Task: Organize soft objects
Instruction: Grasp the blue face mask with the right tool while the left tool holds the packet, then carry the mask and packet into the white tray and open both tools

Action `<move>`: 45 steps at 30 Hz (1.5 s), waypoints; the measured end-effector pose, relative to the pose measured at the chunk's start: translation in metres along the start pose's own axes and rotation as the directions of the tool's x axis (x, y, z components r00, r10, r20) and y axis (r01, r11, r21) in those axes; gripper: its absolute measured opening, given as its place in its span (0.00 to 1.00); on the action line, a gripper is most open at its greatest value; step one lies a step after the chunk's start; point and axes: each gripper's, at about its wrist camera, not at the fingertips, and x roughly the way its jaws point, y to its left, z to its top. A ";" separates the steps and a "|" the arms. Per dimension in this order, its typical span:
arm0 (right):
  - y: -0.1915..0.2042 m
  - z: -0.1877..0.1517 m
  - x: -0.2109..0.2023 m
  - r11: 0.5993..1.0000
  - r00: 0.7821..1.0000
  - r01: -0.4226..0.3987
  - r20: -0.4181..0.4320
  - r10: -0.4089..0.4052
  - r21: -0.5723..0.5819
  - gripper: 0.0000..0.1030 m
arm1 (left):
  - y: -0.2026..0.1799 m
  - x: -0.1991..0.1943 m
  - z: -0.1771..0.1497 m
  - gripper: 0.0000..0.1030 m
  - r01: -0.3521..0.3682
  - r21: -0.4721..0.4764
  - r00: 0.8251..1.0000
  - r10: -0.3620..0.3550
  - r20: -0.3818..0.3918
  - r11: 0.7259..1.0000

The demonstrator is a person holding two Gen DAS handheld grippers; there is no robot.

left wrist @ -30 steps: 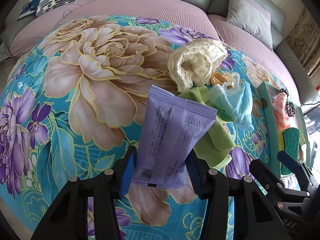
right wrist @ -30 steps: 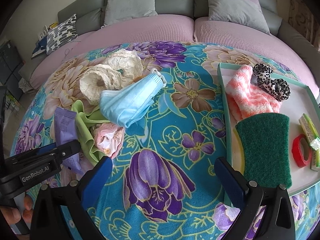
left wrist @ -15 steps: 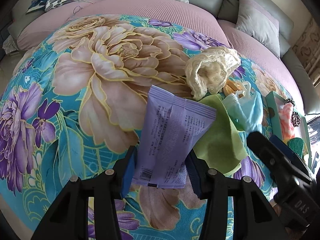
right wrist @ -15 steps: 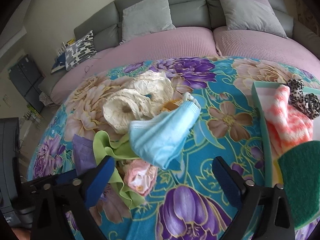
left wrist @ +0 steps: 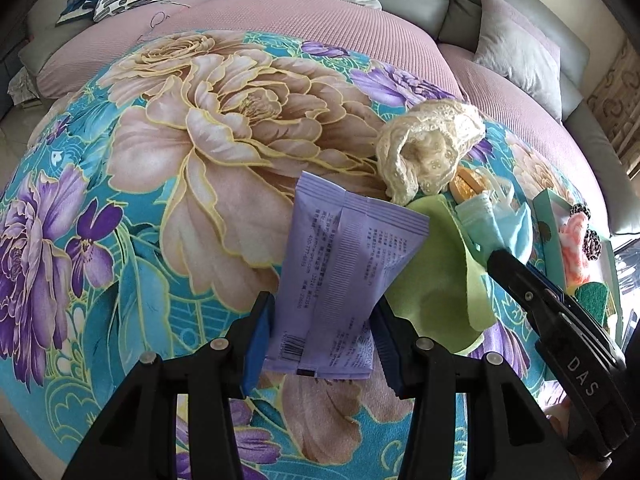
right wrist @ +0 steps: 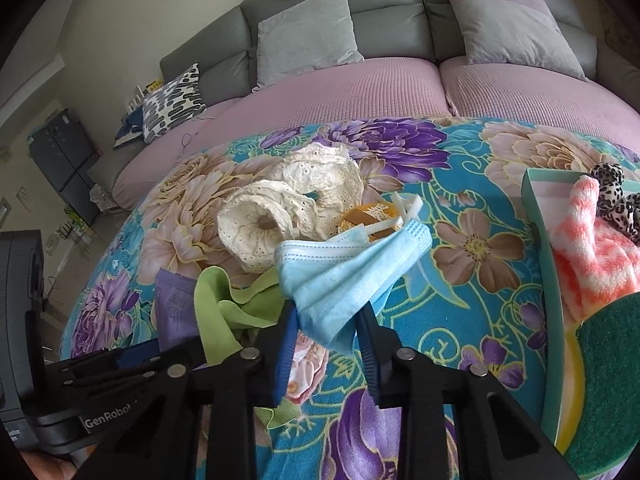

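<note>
My left gripper [left wrist: 322, 308] is shut on a purple packet [left wrist: 348, 256], which stands up over the floral cloth. My right gripper [right wrist: 326, 316] is closing its jaws on the lower end of a blue face mask [right wrist: 352, 268]; the blue pads touch it on both sides. The mask lies on a pile: a green cloth [right wrist: 224, 312], two cream lace pieces [right wrist: 288, 216], a pink cloth [right wrist: 308, 364] and an orange packet [right wrist: 372, 216]. In the left wrist view the right gripper's black finger reaches the mask [left wrist: 500, 220] from the right.
A teal tray [right wrist: 540, 240] at the right holds a pink-and-white fluffy cloth [right wrist: 592, 264], a leopard scrunchie [right wrist: 616, 196] and a green sponge [right wrist: 608, 380]. A pink-covered sofa with grey cushions [right wrist: 304, 32] runs behind the floral cloth [left wrist: 200, 140].
The right gripper came up to the pile and its jaws went from wide open to closed around the blue mask. The left gripper stayed put with the purple packet.
</note>
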 end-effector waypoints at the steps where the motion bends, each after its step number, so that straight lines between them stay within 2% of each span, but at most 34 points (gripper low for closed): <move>1: 0.001 0.000 -0.001 1.000 1.000 -0.001 0.003 0.001 -0.004 0.28 | 0.001 0.000 0.000 0.48 0.000 -0.002 1.000 0.000 0.001 1.000; 5: 0.003 0.000 -0.005 1.000 1.000 -0.006 0.016 0.006 -0.015 0.24 | 0.003 -0.003 0.000 0.48 0.001 -0.010 1.000 -0.001 0.015 1.000; 15: 0.001 0.006 -0.040 0.999 0.993 -0.029 0.116 0.030 -0.014 0.23 | 0.006 -0.025 0.003 0.47 -0.014 -0.017 0.995 0.016 0.096 1.000; 24: -0.007 0.011 -0.069 1.000 0.982 -0.005 0.190 0.004 0.006 0.23 | 0.001 -0.045 0.008 0.47 -0.024 -0.009 0.987 0.025 0.158 1.000; 33: -0.037 0.013 -0.107 0.991 0.953 0.118 0.273 -0.130 0.061 0.23 | -0.016 -0.065 0.011 0.47 -0.023 0.033 0.976 0.015 0.216 0.999; 40: -0.082 0.013 -0.137 0.963 0.913 0.212 0.317 -0.255 0.165 0.23 | -0.048 -0.076 0.015 0.47 -0.021 0.101 0.973 -0.003 0.231 0.995; 45: -0.116 0.009 -0.155 0.923 0.878 0.301 0.308 -0.367 0.239 0.23 | -0.087 -0.089 0.020 0.47 -0.014 0.181 0.967 -0.033 0.251 0.983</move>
